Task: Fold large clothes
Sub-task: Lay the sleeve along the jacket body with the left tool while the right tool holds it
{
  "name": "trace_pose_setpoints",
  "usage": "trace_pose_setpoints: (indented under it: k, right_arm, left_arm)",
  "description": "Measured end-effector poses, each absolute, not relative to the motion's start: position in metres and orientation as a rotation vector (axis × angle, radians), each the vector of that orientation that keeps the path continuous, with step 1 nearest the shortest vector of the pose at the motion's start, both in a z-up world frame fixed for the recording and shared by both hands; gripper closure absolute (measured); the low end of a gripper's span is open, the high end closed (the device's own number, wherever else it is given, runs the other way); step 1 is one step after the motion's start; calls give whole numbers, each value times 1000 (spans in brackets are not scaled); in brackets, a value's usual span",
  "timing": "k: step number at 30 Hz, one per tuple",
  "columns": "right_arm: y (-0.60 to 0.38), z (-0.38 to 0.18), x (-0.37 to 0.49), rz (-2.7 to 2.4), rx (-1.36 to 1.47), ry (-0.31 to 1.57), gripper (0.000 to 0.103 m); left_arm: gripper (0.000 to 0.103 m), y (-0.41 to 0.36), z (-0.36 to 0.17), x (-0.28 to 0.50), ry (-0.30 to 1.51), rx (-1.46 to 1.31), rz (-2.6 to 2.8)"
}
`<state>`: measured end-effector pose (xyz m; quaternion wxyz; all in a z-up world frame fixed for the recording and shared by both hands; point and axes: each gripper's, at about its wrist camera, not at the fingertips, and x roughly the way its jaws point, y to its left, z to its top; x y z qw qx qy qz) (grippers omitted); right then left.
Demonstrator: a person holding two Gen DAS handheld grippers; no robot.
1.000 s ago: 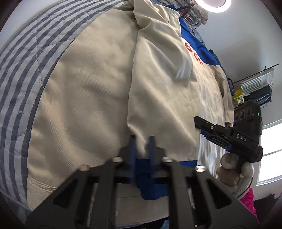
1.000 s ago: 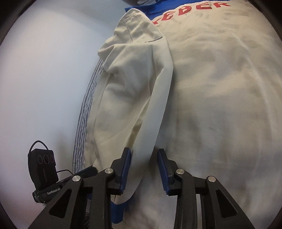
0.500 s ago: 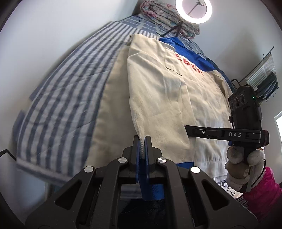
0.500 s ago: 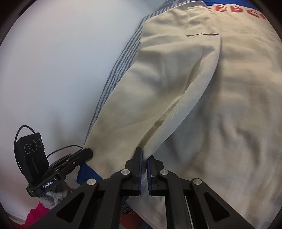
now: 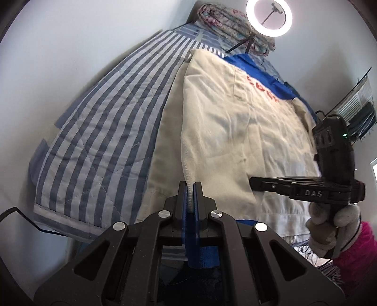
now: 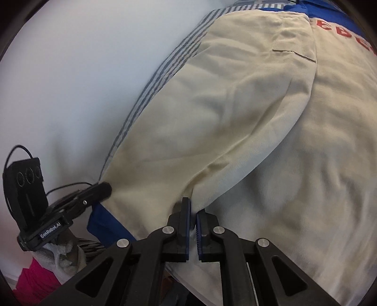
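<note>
Jacket [image 5: 226,131]: cream with a blue band and red lettering, spread flat on the striped quilt [image 5: 99,131]; one side panel folded over its middle.
Left gripper [image 5: 190,188]: at the jacket's near hem, jaws pressed together, pinching the folded panel's blue-trimmed corner.
Right gripper [image 6: 193,209]: at the jacket's near hem, along the fold edge; jaws opening slightly, cream cloth between the pads, still nipped.
Gloved hand [image 5: 329,226]: beside the jacket's hem, holding the right gripper's handle.
Ring light [image 5: 268,17]: beyond the jacket's collar end.
</note>
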<state>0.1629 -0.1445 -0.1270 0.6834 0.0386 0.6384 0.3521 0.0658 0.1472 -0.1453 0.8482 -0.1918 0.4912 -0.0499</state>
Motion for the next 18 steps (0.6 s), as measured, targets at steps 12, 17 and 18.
trace_pose_setpoints:
  k: [12,17,18]
  right_arm:
    - [-150,-57,226,778,36,1252,72]
    - [-119,-54,287,644,-1,1140,78]
    - [-110,-60,298,621,-3,1137,79]
  left_arm:
    - [101,150,-167,60,1090,-424,-87]
    - [101,150,-164,60,1080,-427,-85]
    - [101,151,-164,61,1079,-433,-85]
